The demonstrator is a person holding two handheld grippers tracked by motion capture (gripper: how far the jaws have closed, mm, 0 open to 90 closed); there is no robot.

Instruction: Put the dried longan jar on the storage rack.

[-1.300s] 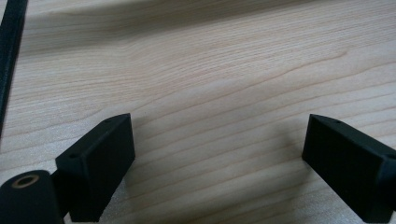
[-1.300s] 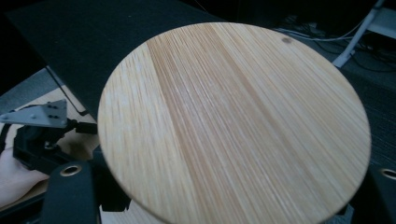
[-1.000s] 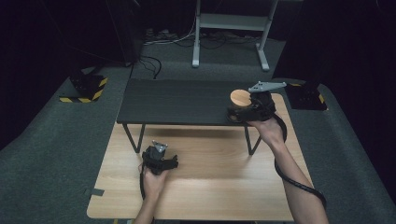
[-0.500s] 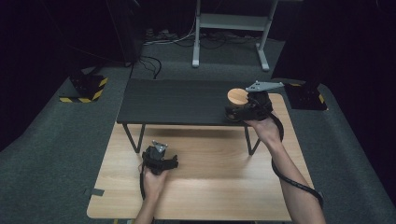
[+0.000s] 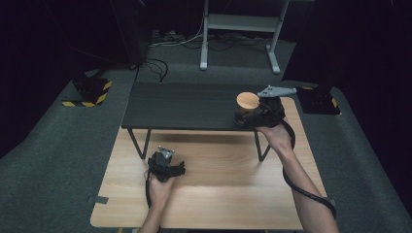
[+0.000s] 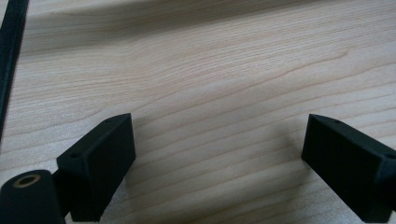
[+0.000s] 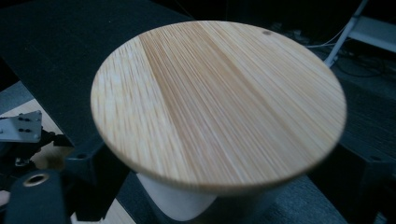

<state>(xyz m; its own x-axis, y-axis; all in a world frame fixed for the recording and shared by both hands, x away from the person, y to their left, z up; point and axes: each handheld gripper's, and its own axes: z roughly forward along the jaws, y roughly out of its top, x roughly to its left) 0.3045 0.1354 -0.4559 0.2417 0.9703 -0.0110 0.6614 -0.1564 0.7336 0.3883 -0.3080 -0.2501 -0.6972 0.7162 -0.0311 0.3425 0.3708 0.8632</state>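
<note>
A white jar with a round wooden lid sits between the jaws of my right gripper, which is shut on its body. In the high view this jar and the right gripper are at the front right corner of a low black shelf. Whether the jar touches the shelf I cannot tell. My left gripper rests low on the wooden table in front of the shelf. In its own view the left gripper stands open over bare wood.
The black shelf stands on thin metal legs over the back half of the table. Grey carpet surrounds the table. A metal stand and floor cables lie behind. Yellow-black floor mounts sit at the far left and right.
The right gripper with the jar has shifted only slightly at the shelf's right end. The left gripper has stayed in place.
</note>
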